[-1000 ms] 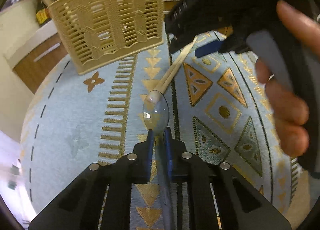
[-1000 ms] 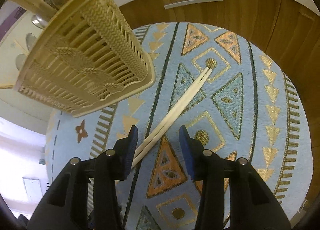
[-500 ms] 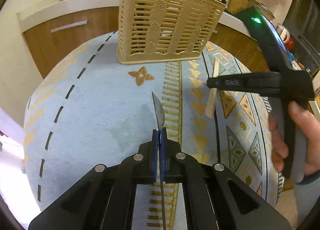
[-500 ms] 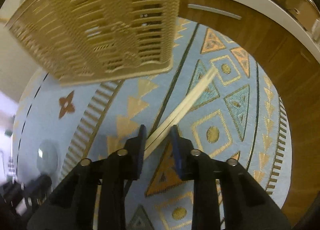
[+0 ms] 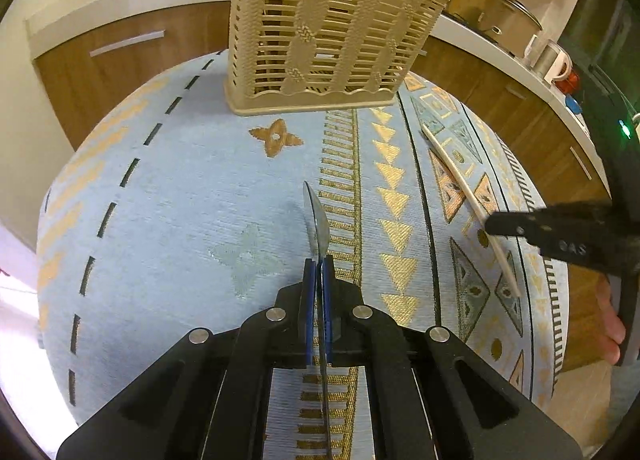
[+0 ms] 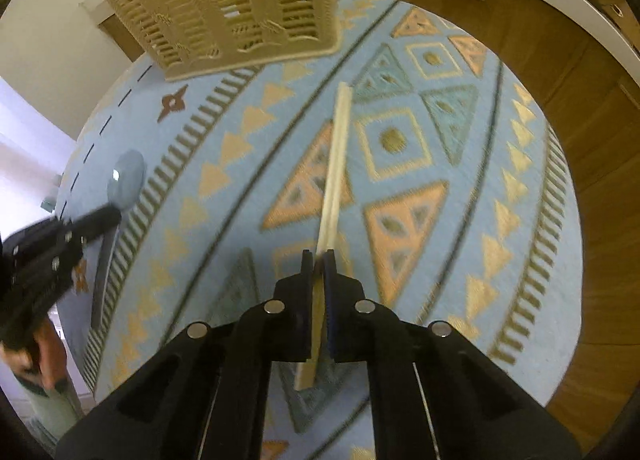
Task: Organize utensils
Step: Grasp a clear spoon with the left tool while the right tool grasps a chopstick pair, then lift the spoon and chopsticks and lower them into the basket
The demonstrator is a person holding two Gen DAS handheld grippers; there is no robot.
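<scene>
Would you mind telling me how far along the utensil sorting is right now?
Partly done: the beige caddy already holds some utensils. In hand: the left gripper is shut on the spoon, and the right gripper is shut on the chopsticks. Left: dropping both into the caddy.

table (image 5: 168, 219) — blue patterned cloth | on it: beige utensil basket (image 5: 320, 39)

Perhaps "GAS" on the right gripper (image 5: 520, 228).
</scene>
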